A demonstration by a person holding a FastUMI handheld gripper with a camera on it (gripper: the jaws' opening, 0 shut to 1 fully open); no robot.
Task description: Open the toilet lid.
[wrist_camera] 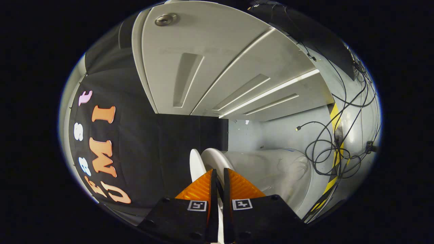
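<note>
— So where has the gripper [217, 176] got to?

— Its jaws stand narrow, with only a thin gap between them, and a thin white edge runs up through that gap. That edge looks like the toilet lid [196, 164], which rises just ahead of the tips as a white disc seen edge-on. I judge that both fingers are pressing on it.

— And the second white curve next to it?

— Probably the seat [213, 161], just beyond the lid on the right-hand finger's side. The pale bowl [271, 169] stretches away past it, toward the loose cables [327, 154] on the floor.

— Which step is this, then?

— The view is rolled over sideways, so it's hard to say how far the lid stands from the bowl. My guess is mid-lift: the lid gripped by its rim and partly swung.

— What does the next move need?

— Keeping the pinch firm while following the hinge's arc, not pulling straight. If the grip slackens, the lid could slip out and drop back. Let go only once it leans at rest.
</note>
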